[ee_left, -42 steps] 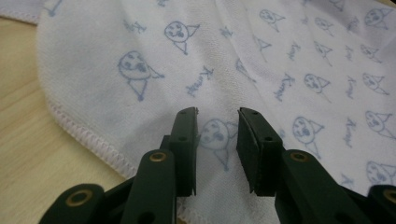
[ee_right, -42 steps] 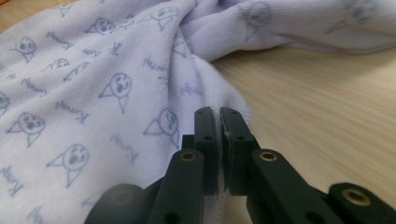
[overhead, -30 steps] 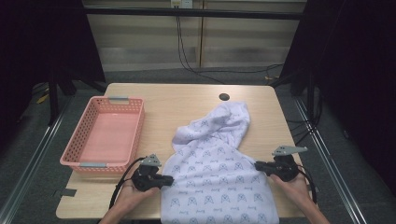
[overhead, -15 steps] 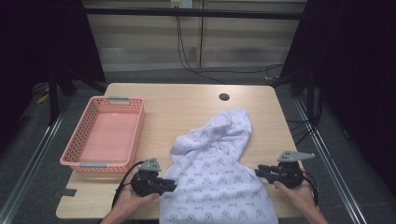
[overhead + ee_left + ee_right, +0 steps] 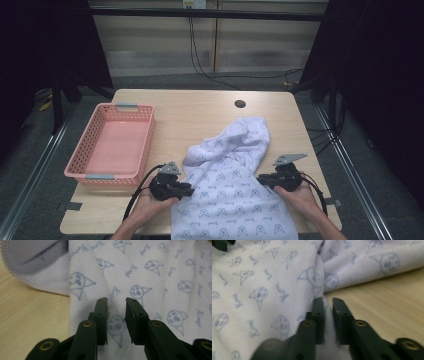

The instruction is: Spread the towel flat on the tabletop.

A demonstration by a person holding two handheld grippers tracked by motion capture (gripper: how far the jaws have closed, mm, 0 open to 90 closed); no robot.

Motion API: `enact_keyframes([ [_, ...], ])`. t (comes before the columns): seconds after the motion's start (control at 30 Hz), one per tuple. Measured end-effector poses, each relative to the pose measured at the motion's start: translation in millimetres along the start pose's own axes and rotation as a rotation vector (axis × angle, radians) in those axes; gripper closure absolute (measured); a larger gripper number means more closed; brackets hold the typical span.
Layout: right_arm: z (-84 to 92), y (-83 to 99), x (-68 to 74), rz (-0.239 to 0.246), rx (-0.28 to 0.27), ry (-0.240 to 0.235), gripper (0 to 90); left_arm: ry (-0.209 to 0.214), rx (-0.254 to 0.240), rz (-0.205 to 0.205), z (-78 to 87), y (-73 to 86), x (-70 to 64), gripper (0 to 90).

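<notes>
A white cloth [image 5: 235, 195] printed with small blue faces lies crumpled on the near half of the wooden table [image 5: 200, 115] and hangs over its front edge. My left gripper [image 5: 191, 190] is at the cloth's left edge. Its jaws have just been opening and stand apart in the left gripper view [image 5: 116, 302], with flat cloth [image 5: 155, 277] under the gap. At the right edge, my right gripper [image 5: 260, 179] has just closed. In the right gripper view [image 5: 327, 301] it is shut on a raised fold of the cloth [image 5: 262, 277].
A pink plastic basket [image 5: 80, 170] with nothing in it stands at the left side of the table. A round cable hole [image 5: 240, 104] sits near the far edge. Bare wood lies beyond the cloth and to its right.
My right gripper has moved left onto the cloth's right edge and pinched a fold. The left gripper's jaws have parted. The cloth's far end has bunched slightly towards me.
</notes>
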State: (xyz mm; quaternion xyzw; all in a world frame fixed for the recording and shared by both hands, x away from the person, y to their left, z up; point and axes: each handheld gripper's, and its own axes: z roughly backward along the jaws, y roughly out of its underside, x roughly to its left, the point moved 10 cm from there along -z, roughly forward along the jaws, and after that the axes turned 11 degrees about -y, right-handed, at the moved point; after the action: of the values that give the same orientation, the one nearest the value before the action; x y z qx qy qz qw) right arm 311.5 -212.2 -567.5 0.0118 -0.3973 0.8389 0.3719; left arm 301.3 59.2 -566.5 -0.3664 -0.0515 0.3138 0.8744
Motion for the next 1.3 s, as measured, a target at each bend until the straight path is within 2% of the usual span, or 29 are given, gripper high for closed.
enact_keyframes([
  [0.1, 9.7, 6.9, 1.2, -0.011, -0.001, 0.022, 87.7, 0.01, 0.006, 0.001, 4.5, 5.1, -1.2, 72.2],
  [0.13, 15.4, 9.2, -0.3, -0.02, -0.013, 0.036, 87.7, 0.009, 0.004, 0.003, 6.3, 7.0, -1.7, 72.9],
  [0.17, 28.7, 14.0, -1.8, -0.044, -0.044, 0.046, 87.7, 0.016, 0.007, 0.005, 8.5, 9.3, -2.7, 72.9],
  [0.2, 28.7, 14.0, -1.8, -0.044, -0.044, 0.046, 87.7, 0.02, 0.012, 0.008, 10.5, 11.4, -3.8, 72.9],
  [0.23, 42.3, 23.8, 0.0, -0.058, -0.059, 0.044, 87.8, 0.018, 0.019, 0.001, 12.6, 13.8, -6.0, 73.1],
  [0.3, 45.5, 28.3, 2.0, -0.063, -0.055, 0.043, 87.8, 0.034, 0.023, -0.012, 15.4, 17.5, -10.6, 73.0],
  [0.33, 51.6, 39.2, 10.1, -0.067, -0.043, 0.036, 87.8, 0.047, 0.03, -0.006, 16.9, 19.6, -14.5, 73.1],
  [0.4, 54.1, 43.5, 14.7, -0.06, -0.035, 0.041, 87.9, 0.08, 0.063, -0.029, 21.7, 26.1, -25.4, 73.1],
  [0.43, 56.2, 48.2, 22.1, -0.061, -0.028, 0.03, 87.7, 0.092, 0.07, -0.025, 23.2, 28.2, -30.0, 73.1],
  [0.47, 57.0, 50.7, 27.2, -0.058, -0.024, 0.014, 87.5, 0.128, 0.077, -0.031, 26.4, 31.8, -38.2, 73.0],
  [0.5, 58.3, 52.6, 34.3, -0.053, -0.031, 0.004, 85.8, 0.139, 0.08, -0.046, 29.2, 33.5, -41.8, 71.9],
  [0.53, 59.7, 52.3, 37.3, -0.042, -0.034, 0.007, 81.8, 0.126, 0.072, -0.044, 31.2, 32.3, -42.2, 71.1],
  [0.6, 61.9, 44.9, 37.1, -0.048, -0.077, 0.006, 74.7, 0.14, 0.002, -0.007, 34.0, 19.4, -39.0, 67.5],
  [0.67, 62.0, 33.8, 27.6, -0.03, -0.109, 0.028, 67.6, 0.071, -0.043, 0.003, 33.4, 5.3, -25.5, 62.0],
  [0.7, 60.6, 28.4, 20.7, -0.041, -0.116, 0.04, 66.2, 0.065, -0.074, 0.028, 33.1, -4.4, -18.4, 60.3],
  [0.73, 58.1, 22.4, 13.5, -0.032, -0.124, 0.042, 64.3, 0.052, -0.109, 0.051, 32.3, -14.4, -11.2, 59.3],
  [0.77, 52.1, 11.9, -5.4, -0.035, -0.12, 0.095, 58.5, 0.032, -0.132, 0.063, 30.6, -23.2, -4.4, 55.5],
  [0.8, 52.1, 11.9, -5.4, -0.035, -0.12, 0.095, 58.5, 0.028, -0.15, 0.055, 28.8, -30.5, -0.1, 55.5],
  [0.87, 43.2, 1.0, -20.0, -0.031, -0.117, 0.105, 54.2, -0.029, -0.189, 0.036, 23.0, -44.3, 9.4, 51.6],
  [0.9, 38.4, -3.3, -27.4, -0.031, -0.108, 0.118, 51.5, -0.038, -0.207, 0.027, 19.9, -49.7, 11.2, 48.8],
  [0.93, 32.5, -7.9, -33.5, -0.038, -0.104, 0.12, 49.9, -0.05, -0.193, 0.017, 14.2, -52.0, 12.1, 48.6],
  [0.97, 27.1, -11.4, -39.1, -0.038, -0.095, 0.127, 48.3, -0.027, -0.174, 0.006, 6.9, -53.0, 8.9, 45.2],
  [1.0, 20.2, -14.7, -45.1, -0.038, -0.081, 0.139, 47.8, -0.036, -0.157, 0.0, 1.1, -52.3, 8.3, 44.0],
  [1.07, 10.1, -17.7, -55.1, -0.044, -0.067, 0.166, 45.8, -0.067, -0.097, 0.003, -10.0, -46.6, 9.6, 49.2],
  [1.13, 3.1, -20.2, -60.4, -0.047, -0.067, 0.173, 50.0, -0.069, -0.061, -0.003, -14.7, -41.7, 11.4, 71.3],
  [1.17, 1.4, -21.2, -62.6, -0.039, -0.058, 0.188, 57.5, -0.073, -0.068, 0.007, -14.7, -42.1, 14.4, 80.0],
  [1.2, -0.3, -24.2, -63.0, -0.04, -0.061, 0.181, 70.9, -0.082, -0.076, 0.017, -12.4, -44.0, 19.0, 87.1],
  [1.23, 0.0, -26.1, -63.8, -0.046, -0.065, 0.185, 81.0, -0.086, -0.1, 0.042, -9.0, -48.1, 23.4, 87.8],
  [1.3, 2.9, -30.4, -64.7, -0.039, -0.069, 0.198, 84.4, -0.093, -0.138, 0.071, 0.8, -56.0, 33.5, 88.2],
])
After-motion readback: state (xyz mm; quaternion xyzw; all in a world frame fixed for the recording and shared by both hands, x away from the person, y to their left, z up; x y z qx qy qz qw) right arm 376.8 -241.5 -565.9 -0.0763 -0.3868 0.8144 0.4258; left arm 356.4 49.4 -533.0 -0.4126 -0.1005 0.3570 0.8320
